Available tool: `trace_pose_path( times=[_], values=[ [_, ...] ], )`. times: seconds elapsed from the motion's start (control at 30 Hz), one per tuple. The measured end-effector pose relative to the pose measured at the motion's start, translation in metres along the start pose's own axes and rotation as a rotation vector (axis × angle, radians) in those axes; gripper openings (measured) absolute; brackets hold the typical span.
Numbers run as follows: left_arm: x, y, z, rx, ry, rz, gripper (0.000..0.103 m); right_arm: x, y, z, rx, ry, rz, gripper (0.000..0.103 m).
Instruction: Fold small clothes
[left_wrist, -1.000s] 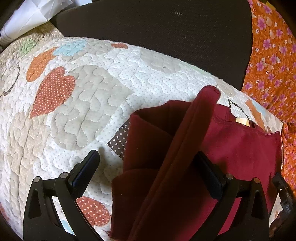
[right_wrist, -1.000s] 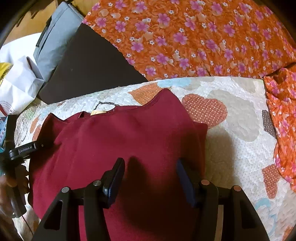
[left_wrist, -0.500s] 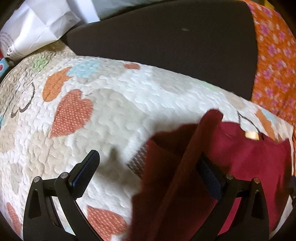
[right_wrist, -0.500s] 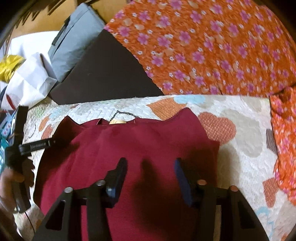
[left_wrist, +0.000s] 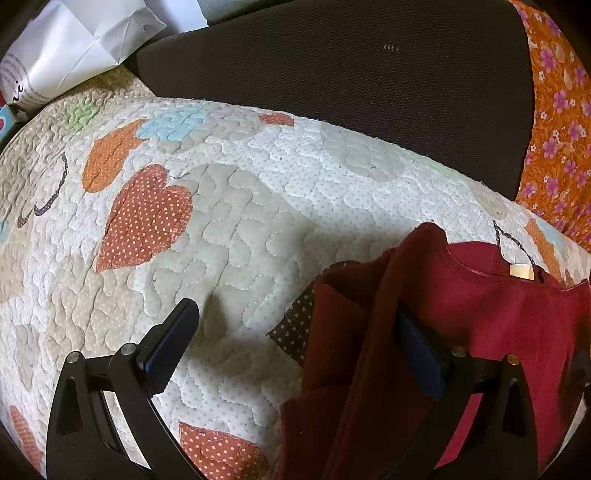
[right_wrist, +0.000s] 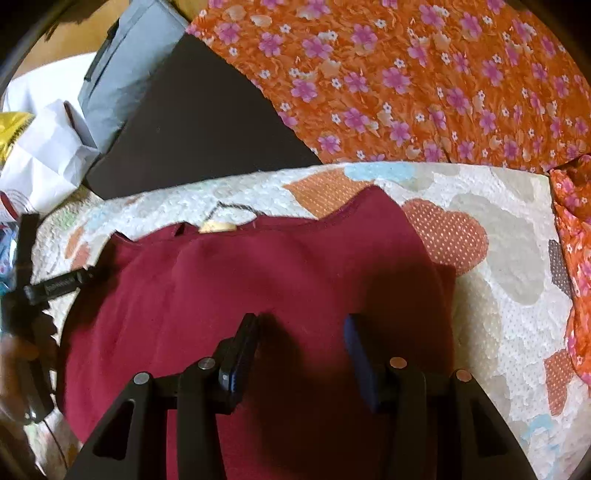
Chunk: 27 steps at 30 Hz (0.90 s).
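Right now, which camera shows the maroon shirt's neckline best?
Right wrist: the neckline runs across the flat maroon shirt, tag visible. Left wrist shows only one end past a raised fold.

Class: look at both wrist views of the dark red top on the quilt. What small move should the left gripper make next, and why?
Probably close the left gripper on the raised fold of the dark red top. Its jaws are wide open, and that fold stands up between them, draped against the right finger; the right gripper hovers open over the flat body.
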<state>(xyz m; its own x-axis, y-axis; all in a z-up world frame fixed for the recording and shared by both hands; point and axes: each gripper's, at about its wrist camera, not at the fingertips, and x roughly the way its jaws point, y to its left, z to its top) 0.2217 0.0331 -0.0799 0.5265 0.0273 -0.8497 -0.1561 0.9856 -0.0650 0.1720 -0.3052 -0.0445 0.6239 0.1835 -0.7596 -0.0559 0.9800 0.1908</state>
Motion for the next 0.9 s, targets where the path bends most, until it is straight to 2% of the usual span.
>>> trace_pose_path(
  times=[0.17, 0.33, 0.4, 0.5, 0.67, 0.7, 0.9],
  values=[
    [0.002, 0.001, -0.002, -0.006, 0.003, -0.009, 0.103, 0.0, 0.002, 0.016, 0.0, -0.014, -0.026, 0.047],
    [0.007, 0.003, -0.002, -0.001, 0.009, -0.024, 0.103, 0.026, -0.011, 0.028, 0.018, 0.018, -0.102, 0.047],
    [0.009, 0.002, -0.002, 0.0, 0.01, -0.025, 0.103, 0.041, -0.017, 0.03, 0.025, 0.044, -0.104, 0.047],
    [0.01, 0.002, -0.002, 0.001, 0.009, -0.027, 0.103, 0.047, -0.017, 0.031, -0.001, 0.035, -0.119, 0.048],
    [0.007, 0.001, -0.002, 0.001, 0.008, -0.023, 0.103, 0.031, -0.009, 0.028, -0.031, 0.03, -0.116, 0.048],
    [0.006, 0.001, -0.002, 0.001, 0.009, -0.022, 0.103, 0.026, -0.006, 0.025, -0.038, 0.003, -0.104, 0.048],
    [-0.002, -0.001, -0.003, 0.005, 0.005, -0.016, 0.103, 0.009, 0.007, -0.002, -0.083, 0.016, -0.087, 0.048]
  ],
)
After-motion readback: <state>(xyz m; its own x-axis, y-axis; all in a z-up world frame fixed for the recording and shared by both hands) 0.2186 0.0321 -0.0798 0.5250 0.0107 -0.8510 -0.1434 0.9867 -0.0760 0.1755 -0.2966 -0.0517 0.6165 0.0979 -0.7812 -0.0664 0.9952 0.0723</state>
